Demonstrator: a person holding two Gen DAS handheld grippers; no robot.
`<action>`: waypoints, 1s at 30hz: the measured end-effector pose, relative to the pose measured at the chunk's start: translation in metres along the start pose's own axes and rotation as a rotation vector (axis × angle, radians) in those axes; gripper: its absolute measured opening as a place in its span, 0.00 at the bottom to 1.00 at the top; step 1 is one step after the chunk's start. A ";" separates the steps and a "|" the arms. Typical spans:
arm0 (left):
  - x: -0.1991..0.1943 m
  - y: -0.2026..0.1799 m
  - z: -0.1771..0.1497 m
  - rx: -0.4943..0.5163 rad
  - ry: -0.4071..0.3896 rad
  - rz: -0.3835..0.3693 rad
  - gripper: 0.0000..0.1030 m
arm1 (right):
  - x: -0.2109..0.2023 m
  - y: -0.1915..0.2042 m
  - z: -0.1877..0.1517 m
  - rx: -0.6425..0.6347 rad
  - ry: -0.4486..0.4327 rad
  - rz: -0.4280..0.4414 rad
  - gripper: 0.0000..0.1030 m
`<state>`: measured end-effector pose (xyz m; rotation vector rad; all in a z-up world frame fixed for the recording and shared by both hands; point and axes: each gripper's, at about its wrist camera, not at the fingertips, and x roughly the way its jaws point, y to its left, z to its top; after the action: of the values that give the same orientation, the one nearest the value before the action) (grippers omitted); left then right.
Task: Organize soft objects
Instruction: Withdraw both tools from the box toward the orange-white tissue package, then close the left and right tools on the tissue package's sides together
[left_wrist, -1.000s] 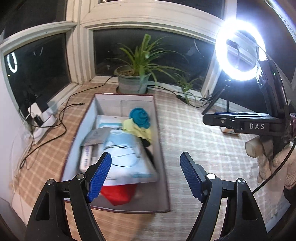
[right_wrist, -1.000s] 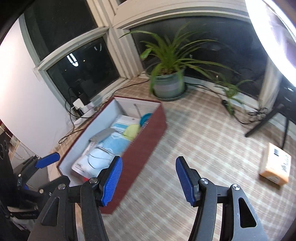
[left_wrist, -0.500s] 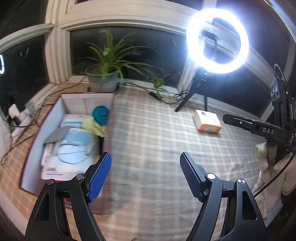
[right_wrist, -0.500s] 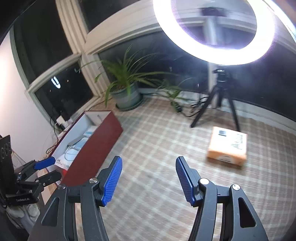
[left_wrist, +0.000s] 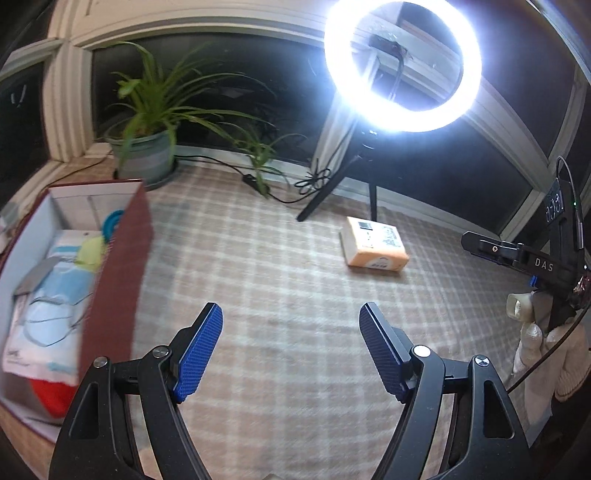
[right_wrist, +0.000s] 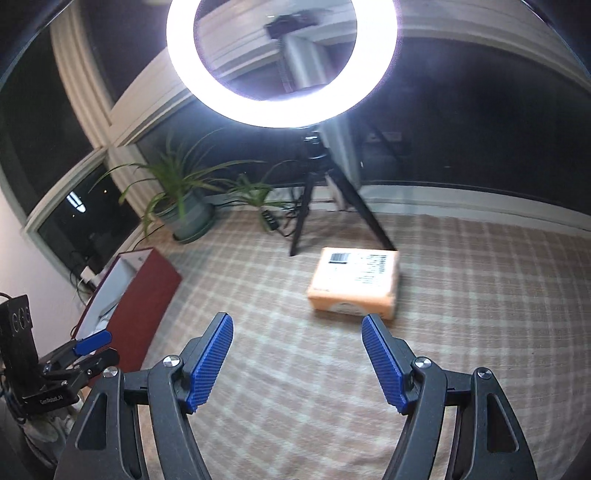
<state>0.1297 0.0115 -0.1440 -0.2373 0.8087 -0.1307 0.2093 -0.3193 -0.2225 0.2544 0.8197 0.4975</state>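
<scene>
Right wrist view: the right gripper (right_wrist: 297, 363) is pointed at the orange packet (right_wrist: 354, 286), which lies flat on the checked cloth (right_wrist: 480, 314) just ahead of the blue pads, apart from them. Its jaws are opening with nothing between them — judged to be a widening to span the packet's width. Left wrist view: the left gripper (left_wrist: 291, 352) is held wide open and empty over bare cloth, well apart from the packet, presumably kept clear of the right gripper's approach. The red box (left_wrist: 122, 266) stands at the left, already stocked with soft packs and coloured items — the likely destination. A ring light (right_wrist: 282, 62) on its tripod stands behind the packet.
</scene>
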 end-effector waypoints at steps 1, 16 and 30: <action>0.006 -0.005 0.002 0.002 0.003 -0.006 0.74 | 0.002 -0.008 0.002 0.010 0.004 0.001 0.67; 0.099 -0.048 0.032 0.007 0.109 -0.096 0.74 | 0.065 -0.089 0.013 0.125 0.103 0.025 0.67; 0.181 -0.070 0.047 0.003 0.222 -0.182 0.74 | 0.119 -0.113 0.025 0.172 0.162 0.084 0.67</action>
<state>0.2864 -0.0858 -0.2214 -0.2966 1.0066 -0.3337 0.3332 -0.3556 -0.3270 0.4127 1.0145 0.5319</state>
